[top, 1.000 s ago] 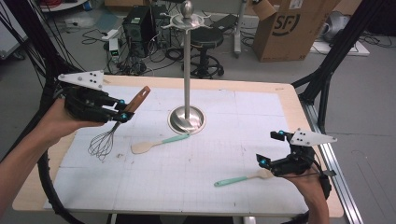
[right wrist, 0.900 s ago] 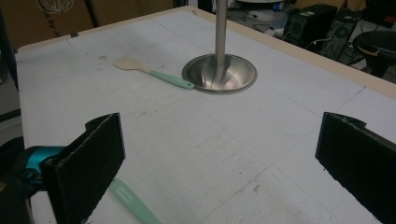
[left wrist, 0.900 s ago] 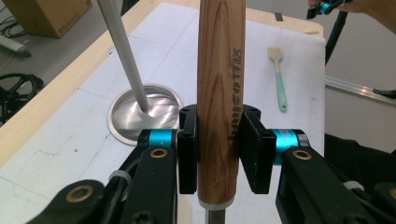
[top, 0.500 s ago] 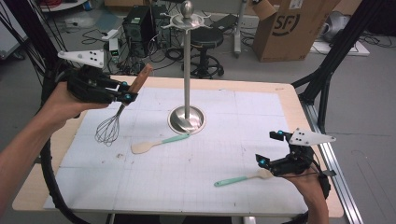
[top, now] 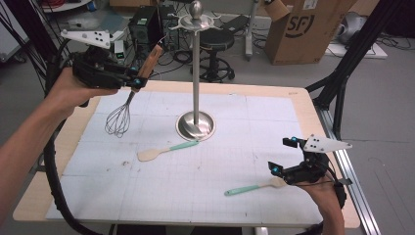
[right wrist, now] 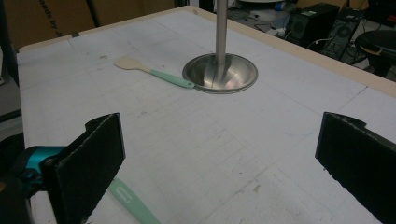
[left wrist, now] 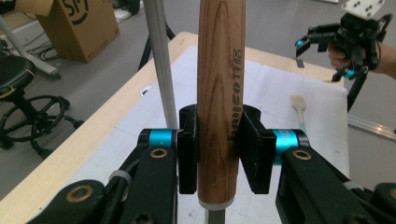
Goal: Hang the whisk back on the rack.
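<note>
Whisk (top: 128,105) hangs left of the stand (top: 196,63), handle up, clamped in the left gripper (top: 134,81); hooks lie up-right; right gripper (top: 283,156) gapes empty, farther off.

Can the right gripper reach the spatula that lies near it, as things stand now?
Probably yes. The right gripper is open and holds nothing, and the near spatula lies on the table just below its jaws, with nothing between them.

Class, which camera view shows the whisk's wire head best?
The high view: the whisk hangs whole from the left gripper, wire head above the table. The left gripper view gives its wooden handle clamped between the pads.
</note>
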### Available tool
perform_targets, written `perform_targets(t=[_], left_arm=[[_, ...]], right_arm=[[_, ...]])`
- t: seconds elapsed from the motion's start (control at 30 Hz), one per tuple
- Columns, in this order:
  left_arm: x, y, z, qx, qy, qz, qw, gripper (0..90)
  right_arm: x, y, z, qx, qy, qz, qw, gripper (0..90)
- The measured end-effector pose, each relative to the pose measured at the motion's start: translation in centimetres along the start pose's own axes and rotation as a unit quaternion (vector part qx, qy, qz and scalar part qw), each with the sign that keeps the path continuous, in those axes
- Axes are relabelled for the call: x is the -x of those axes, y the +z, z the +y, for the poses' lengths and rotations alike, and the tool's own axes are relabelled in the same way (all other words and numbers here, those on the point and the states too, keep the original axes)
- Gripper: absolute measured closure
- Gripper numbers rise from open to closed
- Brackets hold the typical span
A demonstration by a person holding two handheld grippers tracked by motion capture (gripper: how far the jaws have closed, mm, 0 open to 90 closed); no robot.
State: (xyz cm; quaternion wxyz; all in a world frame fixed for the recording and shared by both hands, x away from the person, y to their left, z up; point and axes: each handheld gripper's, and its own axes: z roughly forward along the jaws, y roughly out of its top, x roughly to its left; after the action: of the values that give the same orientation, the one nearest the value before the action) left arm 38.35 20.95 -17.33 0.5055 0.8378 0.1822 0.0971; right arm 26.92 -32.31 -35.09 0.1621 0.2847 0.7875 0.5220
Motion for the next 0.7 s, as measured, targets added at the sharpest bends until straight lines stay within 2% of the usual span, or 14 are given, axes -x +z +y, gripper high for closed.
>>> perform_targets(t=[0.4, 0.5, 0.7], left_arm=[[-1.0, 0.1, 1.9, 0.003, 0.001, 0.008, 1.0, 70.5], [-1.3, 0.1, 2.7, 0.008, 0.011, 0.011, 0.9998, 70.5], [-2.0, 0.3, 2.9, 0.006, 0.006, 0.013, 0.9999, 70.5]], right_arm=[[0.0, -0.1, 0.0, 0.003, -0.002, 0.001, 1.0, 0.0], [0.0, -0.1, 0.1, 0.004, -0.001, 0.001, 1.0, 0.0], [0.0, -0.2, 0.1, 0.006, -0.003, 0.001, 1.0, 0.0]])
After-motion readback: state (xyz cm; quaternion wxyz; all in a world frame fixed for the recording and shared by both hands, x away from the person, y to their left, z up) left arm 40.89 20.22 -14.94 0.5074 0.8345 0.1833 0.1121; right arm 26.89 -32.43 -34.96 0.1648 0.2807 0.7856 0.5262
